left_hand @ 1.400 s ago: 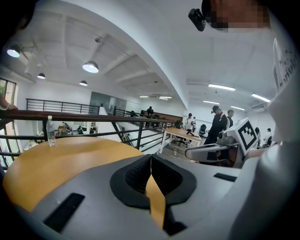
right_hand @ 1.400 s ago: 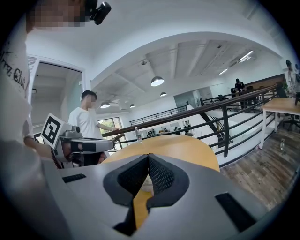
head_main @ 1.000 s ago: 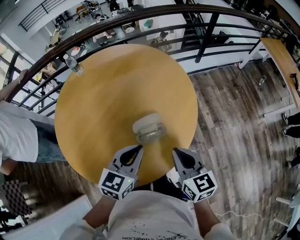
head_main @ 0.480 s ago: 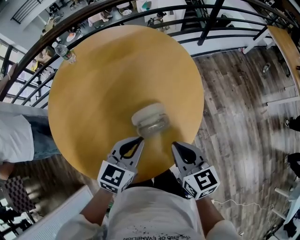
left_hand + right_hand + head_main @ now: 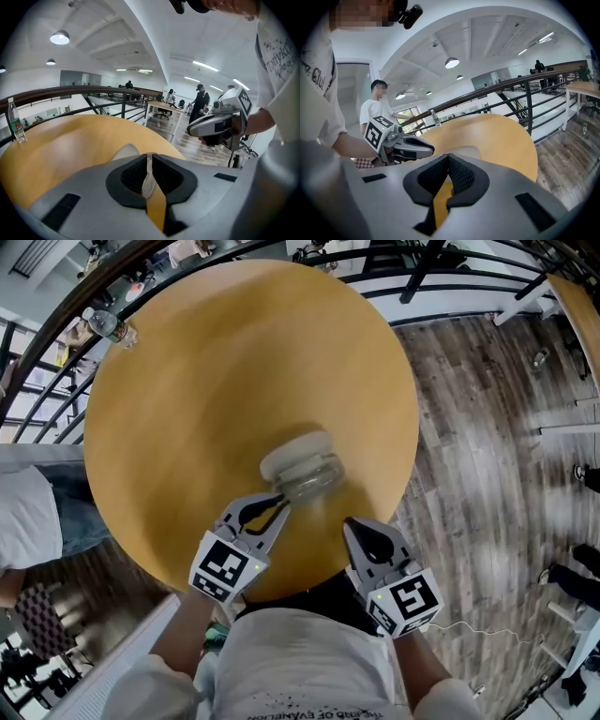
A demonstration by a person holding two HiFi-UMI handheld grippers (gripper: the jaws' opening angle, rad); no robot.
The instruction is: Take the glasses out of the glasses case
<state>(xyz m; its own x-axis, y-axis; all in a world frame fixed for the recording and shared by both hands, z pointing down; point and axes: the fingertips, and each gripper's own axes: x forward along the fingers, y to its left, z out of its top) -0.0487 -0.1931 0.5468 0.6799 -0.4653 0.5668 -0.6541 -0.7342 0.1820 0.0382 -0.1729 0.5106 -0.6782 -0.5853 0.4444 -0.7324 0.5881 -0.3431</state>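
On the wooden table (image 5: 187, 381) rests the glasses case (image 5: 302, 470).

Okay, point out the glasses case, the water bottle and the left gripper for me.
glasses case (image 5: 300, 460): head view, on its pale lid.
water bottle (image 5: 105, 325): head view, on the middle of its clear body.
left gripper (image 5: 280, 506): head view, midway between its fingertips, which are together.

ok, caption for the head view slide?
Left gripper and right gripper, both shut, near the glasses case on a round wooden table.
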